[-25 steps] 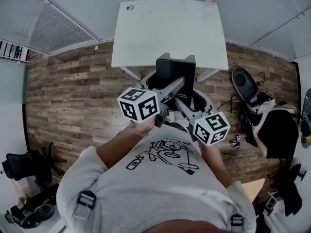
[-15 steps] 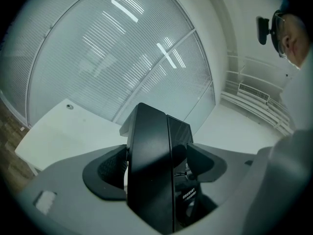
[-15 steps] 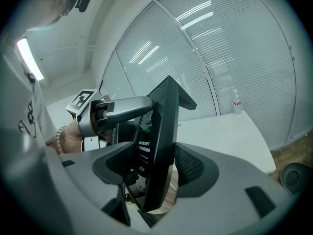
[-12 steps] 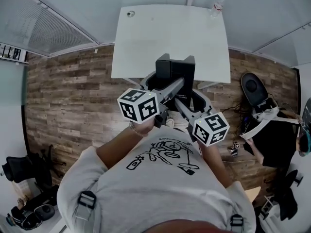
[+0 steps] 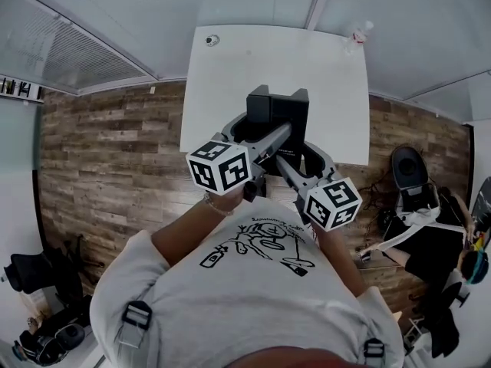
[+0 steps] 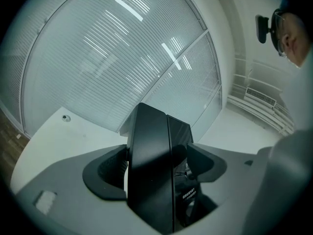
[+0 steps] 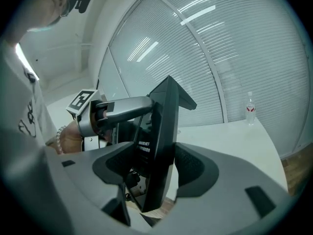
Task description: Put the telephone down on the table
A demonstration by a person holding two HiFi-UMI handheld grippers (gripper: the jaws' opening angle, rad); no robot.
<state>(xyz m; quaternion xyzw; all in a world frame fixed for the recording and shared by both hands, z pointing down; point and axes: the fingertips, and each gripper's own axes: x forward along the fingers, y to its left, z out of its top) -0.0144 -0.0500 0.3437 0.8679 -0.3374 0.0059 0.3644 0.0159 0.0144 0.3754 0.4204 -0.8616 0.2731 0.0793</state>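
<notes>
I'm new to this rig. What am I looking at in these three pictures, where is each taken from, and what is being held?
There is no robot here: a person holds a gripper in each hand. One picture comes from a camera on the person's head, looking down. The other two come from cameras riding on the grippers. The left gripper and the right gripper both clamp a black telephone, held in the air by the near edge of a white table. On the table, a water bottle stands at the far right corner and a small round fitting sits at the far left.
</notes>
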